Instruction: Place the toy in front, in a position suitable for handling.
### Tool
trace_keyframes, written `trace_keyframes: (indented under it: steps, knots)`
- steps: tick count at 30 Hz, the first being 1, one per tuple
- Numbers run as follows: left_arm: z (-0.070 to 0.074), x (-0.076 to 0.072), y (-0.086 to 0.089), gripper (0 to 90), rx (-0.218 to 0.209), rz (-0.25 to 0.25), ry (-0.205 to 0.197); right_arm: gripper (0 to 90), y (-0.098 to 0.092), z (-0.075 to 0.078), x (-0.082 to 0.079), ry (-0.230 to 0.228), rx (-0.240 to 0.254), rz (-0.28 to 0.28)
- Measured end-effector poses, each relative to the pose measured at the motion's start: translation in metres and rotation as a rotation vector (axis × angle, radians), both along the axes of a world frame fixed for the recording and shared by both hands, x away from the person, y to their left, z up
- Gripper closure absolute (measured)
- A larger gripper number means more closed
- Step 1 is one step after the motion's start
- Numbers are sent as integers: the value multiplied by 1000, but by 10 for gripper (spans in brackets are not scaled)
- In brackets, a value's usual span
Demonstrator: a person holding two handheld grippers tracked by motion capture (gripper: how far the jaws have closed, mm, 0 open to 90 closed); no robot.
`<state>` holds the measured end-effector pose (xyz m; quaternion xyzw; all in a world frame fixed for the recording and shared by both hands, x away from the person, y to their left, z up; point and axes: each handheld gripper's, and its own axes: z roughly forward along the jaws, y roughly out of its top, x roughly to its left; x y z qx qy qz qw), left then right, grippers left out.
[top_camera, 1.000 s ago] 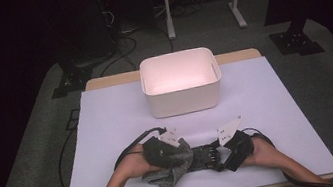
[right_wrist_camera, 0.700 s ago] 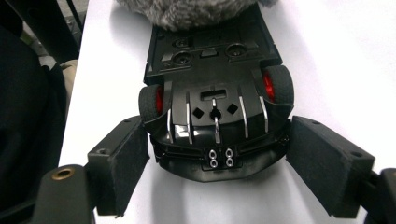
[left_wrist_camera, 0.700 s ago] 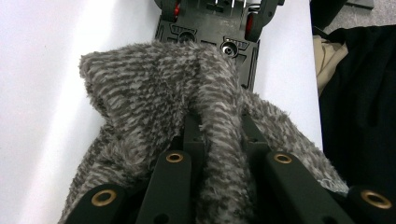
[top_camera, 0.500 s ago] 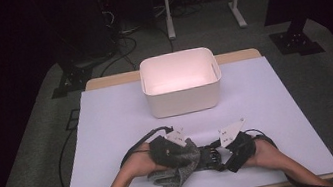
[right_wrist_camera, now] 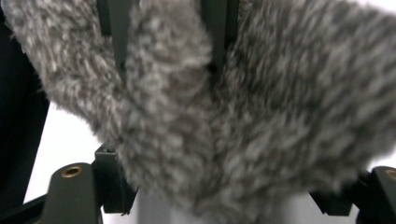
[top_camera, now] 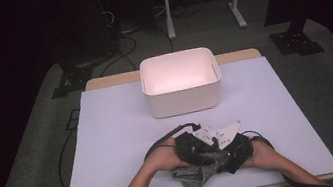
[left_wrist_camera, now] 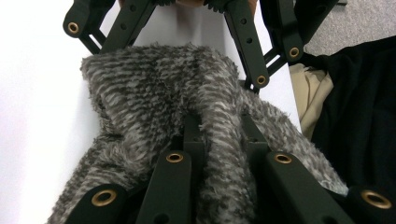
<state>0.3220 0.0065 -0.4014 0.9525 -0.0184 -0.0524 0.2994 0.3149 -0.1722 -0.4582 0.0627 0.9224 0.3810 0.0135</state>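
Observation:
A grey fuzzy cloth [top_camera: 195, 176] lies bunched near the table's front edge, between my two grippers. My left gripper [top_camera: 210, 156] is shut on a fold of it; in the left gripper view its jaws [left_wrist_camera: 220, 125] pinch a ridge of the cloth [left_wrist_camera: 159, 102]. My right gripper [top_camera: 221, 159] faces it from the right with jaws spread wide. In the left gripper view the right gripper [left_wrist_camera: 182, 46] straddles the cloth's far edge without pressing it. In the right gripper view the cloth [right_wrist_camera: 243, 116] hangs close over the lens, with the left gripper [right_wrist_camera: 168, 46] clamped on it.
A white rectangular bin [top_camera: 176, 55] stands behind the grippers at the middle of the table [top_camera: 115, 132], which has a pale cover. Cables trail from both grippers. The person's dark and beige clothing [left_wrist_camera: 322, 102] is at the table's near edge.
The left hand has slid to the right with the cloth, up against the right gripper. The cloth is now more bunched between them. The right hand has stayed where it was.

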Motion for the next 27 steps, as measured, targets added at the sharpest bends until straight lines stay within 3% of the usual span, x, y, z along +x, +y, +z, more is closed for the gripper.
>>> trace_keyframes:
  steps: [6, 14, 22, 27]
  knots:
    - [0, 1, 11, 780, -5, 24, 3, 233, -1, -1, 1, -1, 13, 3]
    - [2, -2, 41, 780, 14, 74, -15, 233, -2, 0, 2, 2, 13, 11]
    - [-3, 0, 75, 792, -42, 124, -24, 233, -2, 1, 2, 3, 26, 9]
    - [-4, 0, 88, 794, -54, 139, -24, 232, -2, 2, 2, 3, 29, 9]
